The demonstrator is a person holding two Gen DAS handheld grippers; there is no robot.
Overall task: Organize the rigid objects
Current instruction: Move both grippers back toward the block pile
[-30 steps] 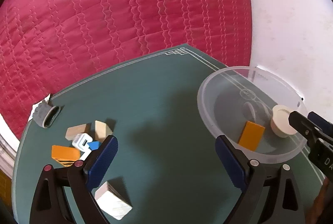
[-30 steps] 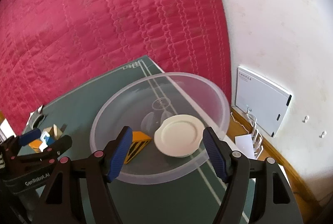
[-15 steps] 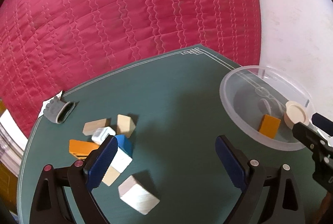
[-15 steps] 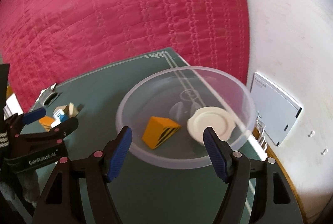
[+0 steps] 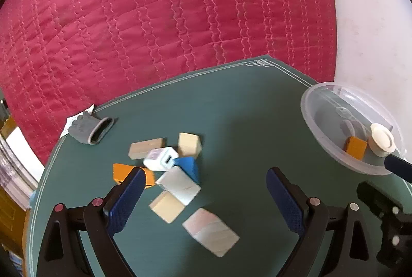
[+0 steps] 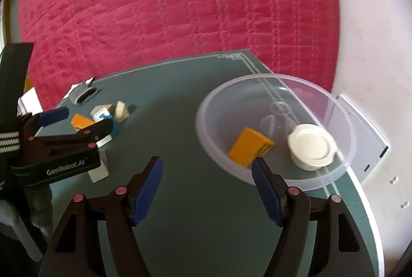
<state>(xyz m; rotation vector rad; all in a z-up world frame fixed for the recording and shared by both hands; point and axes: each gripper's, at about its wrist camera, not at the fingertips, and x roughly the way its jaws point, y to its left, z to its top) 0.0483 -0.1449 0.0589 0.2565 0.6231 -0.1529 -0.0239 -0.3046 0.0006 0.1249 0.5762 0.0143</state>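
Both grippers have swung away from the clear bowl toward the block pile. Bowl and pile sit on a green mat with a pale border, before a red quilted cover and a white wall. "GenRobot.AI" reads on the left gripper, jaws wide and empty over the pile. Beside the bowl, the right gripper gapes empty. Inside the bowl lie an orange block and a cream lid.

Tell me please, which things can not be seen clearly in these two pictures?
- Left wrist view: orange block partly hidden by the left gripper finger; nearest wooden block blurred.
- Right wrist view: block pile small, partly behind the left gripper.
- White box seen only through the clear bowl.
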